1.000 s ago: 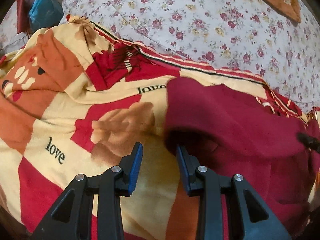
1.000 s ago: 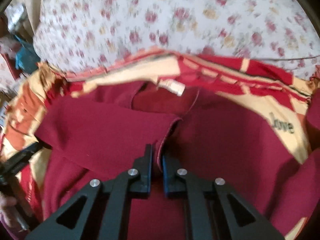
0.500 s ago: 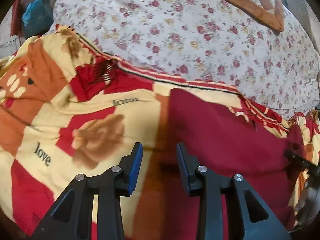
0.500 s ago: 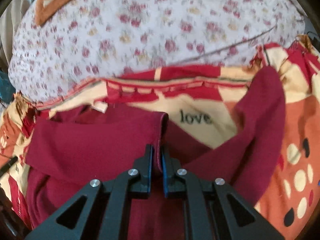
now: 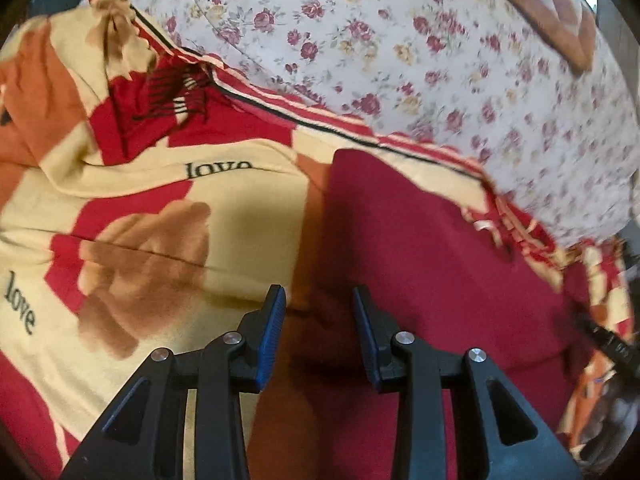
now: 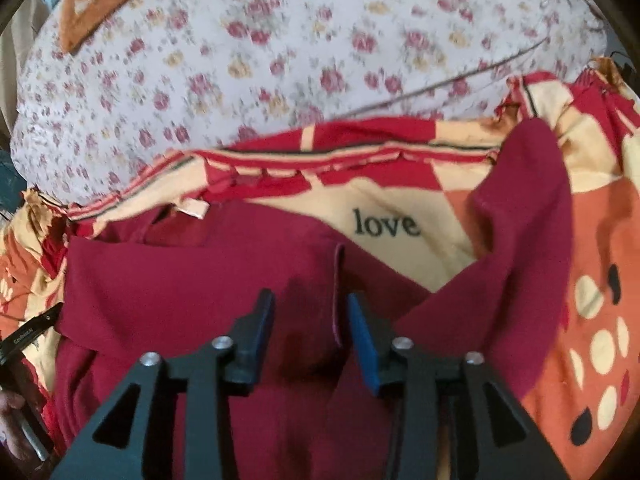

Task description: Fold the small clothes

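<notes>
my left tool [image 5: 319,330] and right tool [image 6: 310,334] both gape wide, holding nothing. the maroon shirt [image 6: 192,280] lies on the love blanket [image 5: 160,240], one side folded in. next, i judge, grip the outstretched sleeve [image 6: 524,232] and fold it across.

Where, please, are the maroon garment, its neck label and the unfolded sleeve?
maroon garment [image 6: 192,280], right wrist view, folded-over panel.
neck label [image 6: 195,208], right wrist view, label's middle.
unfolded sleeve [image 6: 524,216], right wrist view, mid-sleeve on the blanket.
</notes>
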Demonstrator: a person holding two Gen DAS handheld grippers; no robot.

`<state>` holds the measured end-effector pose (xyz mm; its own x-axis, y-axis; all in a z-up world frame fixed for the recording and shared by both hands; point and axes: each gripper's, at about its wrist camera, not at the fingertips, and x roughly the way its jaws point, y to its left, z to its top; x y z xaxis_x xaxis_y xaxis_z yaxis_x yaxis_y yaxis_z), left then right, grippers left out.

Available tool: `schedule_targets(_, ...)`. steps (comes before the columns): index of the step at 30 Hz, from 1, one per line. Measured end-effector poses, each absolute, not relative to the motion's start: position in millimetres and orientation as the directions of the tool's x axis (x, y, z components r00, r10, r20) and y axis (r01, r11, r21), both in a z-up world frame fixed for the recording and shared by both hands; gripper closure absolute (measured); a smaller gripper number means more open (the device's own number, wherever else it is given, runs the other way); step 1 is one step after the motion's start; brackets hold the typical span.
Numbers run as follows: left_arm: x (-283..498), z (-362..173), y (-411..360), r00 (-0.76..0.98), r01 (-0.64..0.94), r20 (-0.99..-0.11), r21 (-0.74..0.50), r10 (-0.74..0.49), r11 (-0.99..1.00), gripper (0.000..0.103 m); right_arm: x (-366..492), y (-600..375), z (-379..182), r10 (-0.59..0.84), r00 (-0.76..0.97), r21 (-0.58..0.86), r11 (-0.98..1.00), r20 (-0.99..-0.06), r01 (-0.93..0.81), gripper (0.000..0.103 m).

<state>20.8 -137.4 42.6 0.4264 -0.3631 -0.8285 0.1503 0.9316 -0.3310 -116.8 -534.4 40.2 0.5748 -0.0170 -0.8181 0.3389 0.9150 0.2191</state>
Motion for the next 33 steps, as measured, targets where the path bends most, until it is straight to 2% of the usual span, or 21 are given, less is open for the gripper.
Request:
schedule_targets(2,25,50,-136,0.435,0.165,-0.804,-0.373,-0.406,0.913,0.089,-120,-530,49,0.017,0.596,0.255,0.913,-0.803,0.317,0.055)
schedule_targets(4,31,56,-142,0.455,0.181,-0.790,-0.370,-0.411,0.911,0.083,-123,-524,55,0.045,0.611,0.280,0.914,-0.790,0.295,0.053)
schedule_targets(6,39,54,-152,0.439,0.207,-0.792,-0.369,-0.423,0.906,0.073,-125,-518,59,0.058,0.616,0.285,0.918,-0.785,0.277,0.052)
schedule_targets(11,62,22,-168,0.329,0.194,-0.843,-0.381,-0.426,0.904,0.073,-139,-517,65,0.064,0.628,0.289,0.920,-0.775,0.263,0.052)
schedule_targets(13,64,17,-168,0.336,0.190,-0.843,-0.375,-0.419,0.907,0.084,-147,-523,67,0.058,0.627,0.289,0.917,-0.777,0.274,0.051)
schedule_targets(14,63,18,-166,0.348,0.194,-0.841,-0.367,-0.413,0.910,0.103,-150,-526,67,0.055,0.625,0.290,0.915,-0.778,0.281,0.051)
schedule_targets(20,62,39,-142,0.428,0.184,-0.834,-0.297,-0.349,0.937,0.103,-167,-544,64,0.033,0.612,0.285,0.904,-0.790,0.319,0.051)
schedule_targets(23,67,32,-130,0.421,0.138,-0.842,-0.308,-0.338,0.941,0.103,-171,-546,61,0.044,0.615,0.301,0.898,-0.788,0.322,0.051)
schedule_targets(27,60,25,-140,0.436,0.151,-0.852,-0.246,-0.288,0.957,0.103,-173,-548,55,0.048,0.607,0.305,0.894,-0.793,0.328,0.051)
schedule_targets(33,52,44,-142,0.444,0.138,-0.840,-0.280,-0.312,0.950,0.103,-172,-538,58,0.073,0.599,0.295,0.913,-0.798,0.283,0.051)
